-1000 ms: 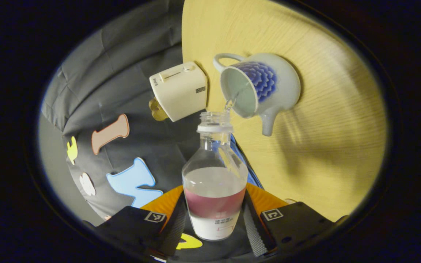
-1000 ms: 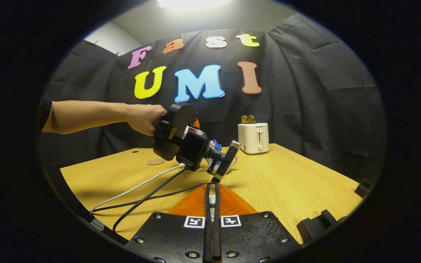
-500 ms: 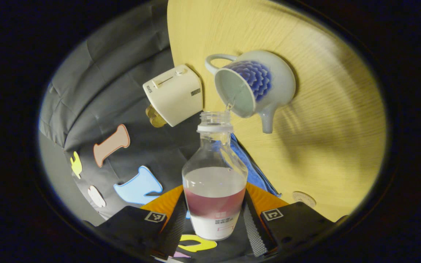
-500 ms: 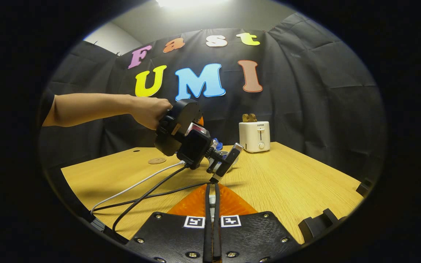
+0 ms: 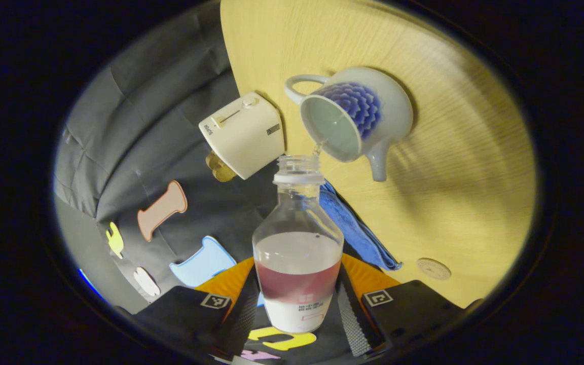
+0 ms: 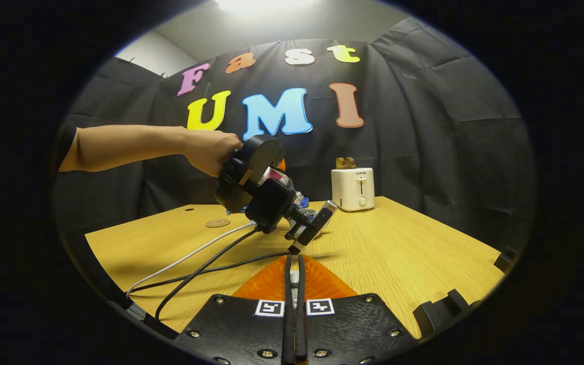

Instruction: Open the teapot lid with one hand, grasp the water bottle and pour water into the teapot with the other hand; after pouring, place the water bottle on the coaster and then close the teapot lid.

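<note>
Both fingers of the left claw (image 5: 298,304) clamped the water bottle (image 5: 298,253), its mouth just before the open teapot (image 5: 355,119).

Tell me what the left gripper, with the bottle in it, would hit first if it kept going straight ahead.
Likely the open rim of the white teapot with the blue flower: the clear plastic water bottle in the left gripper has its mouth right at that opening. Depth is uncertain; the cream toaster sits close beside that line.

Left gripper (image 5: 297,317) clamps water bottle (image 5: 297,253), mouth beside open teapot (image 5: 355,119).
</note>
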{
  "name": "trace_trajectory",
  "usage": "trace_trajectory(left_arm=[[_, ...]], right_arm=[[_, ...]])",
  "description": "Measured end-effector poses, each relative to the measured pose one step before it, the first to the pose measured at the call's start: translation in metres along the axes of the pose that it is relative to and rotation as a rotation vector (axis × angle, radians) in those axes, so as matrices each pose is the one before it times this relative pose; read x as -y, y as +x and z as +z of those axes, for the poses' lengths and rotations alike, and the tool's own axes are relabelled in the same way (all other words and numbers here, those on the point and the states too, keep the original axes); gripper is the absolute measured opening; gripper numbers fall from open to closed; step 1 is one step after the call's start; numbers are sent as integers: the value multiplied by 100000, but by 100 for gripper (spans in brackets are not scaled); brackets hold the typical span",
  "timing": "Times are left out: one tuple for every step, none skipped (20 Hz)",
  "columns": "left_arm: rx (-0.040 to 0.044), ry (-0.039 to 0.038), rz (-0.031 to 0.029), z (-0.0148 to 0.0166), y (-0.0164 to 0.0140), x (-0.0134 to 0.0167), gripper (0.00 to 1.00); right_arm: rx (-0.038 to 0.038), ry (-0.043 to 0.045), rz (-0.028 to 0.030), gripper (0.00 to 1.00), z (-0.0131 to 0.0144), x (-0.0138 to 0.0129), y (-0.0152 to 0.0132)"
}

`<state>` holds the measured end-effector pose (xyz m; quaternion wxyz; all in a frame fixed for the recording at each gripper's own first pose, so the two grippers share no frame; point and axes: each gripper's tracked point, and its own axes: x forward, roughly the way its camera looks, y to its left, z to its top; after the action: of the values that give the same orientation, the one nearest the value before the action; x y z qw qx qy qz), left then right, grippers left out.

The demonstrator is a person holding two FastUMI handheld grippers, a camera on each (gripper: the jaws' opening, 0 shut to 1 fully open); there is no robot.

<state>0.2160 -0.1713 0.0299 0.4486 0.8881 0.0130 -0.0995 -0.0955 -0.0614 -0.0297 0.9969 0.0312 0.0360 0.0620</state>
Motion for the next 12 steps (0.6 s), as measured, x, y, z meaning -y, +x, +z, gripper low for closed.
trace_trajectory(left_arm=[[-227,729,-11,7,-5,28,87],[202,496,91,9,-34,-108,87],[169,345,315,67,-45,-38,87],[226,236,118,46,-32,-41,87],[262,331,436,112,2,-59,87],[356,102,293,140,-58,-101,87],[82,-55,-524,90,-15,171,87],[306,109,101,111,-28,-134,87],[50,356,141,64,-17,-12,87],[179,118,16,71,-54,-21,87],[252,-15,137,59,16,31,87],[306,-134,355,108,-11,-82,87]], right_arm=[[20,28,-6,1,48,33,-29],[54,38,4,1,-55,-4,-9],[31,-165,-83,1,52,2,-6],[55,-135,-136,1,16,32,38],[132,11,-52,1,74,13,30],[119,69,-25,1,68,19,-20],[120,213,41,1,67,-12,-22],[-76,-18,85,1,-87,-16,-6],[-86,-440,233,1,6,-78,23],[0,-610,115,1,18,-25,12],[-79,-336,33,1,76,-11,20],[-118,-42,-20,1,-60,57,-37]])
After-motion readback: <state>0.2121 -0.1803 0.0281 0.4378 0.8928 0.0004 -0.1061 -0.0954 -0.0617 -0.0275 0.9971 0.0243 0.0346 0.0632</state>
